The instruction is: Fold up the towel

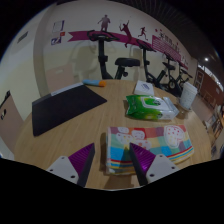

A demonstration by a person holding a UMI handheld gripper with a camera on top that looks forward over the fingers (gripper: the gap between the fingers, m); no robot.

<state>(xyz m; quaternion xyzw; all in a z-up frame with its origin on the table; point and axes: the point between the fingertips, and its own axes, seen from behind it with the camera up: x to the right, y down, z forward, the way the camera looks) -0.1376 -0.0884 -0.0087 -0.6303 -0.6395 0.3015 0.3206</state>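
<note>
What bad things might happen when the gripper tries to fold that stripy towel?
1. The gripper is open, its fingers just short of the striped towel, which already looks folded; a pinch might catch only the top layer.
2. The green wet-wipes pack lies just beyond the towel, so a swinging flap might nudge it.
3. The towel lies near the wooden table edge and could slide off.

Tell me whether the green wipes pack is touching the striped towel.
Apart. The gripper view shows bare table between the green wipes pack and the striped towel, which lies just ahead of the open hand-held gripper.
</note>
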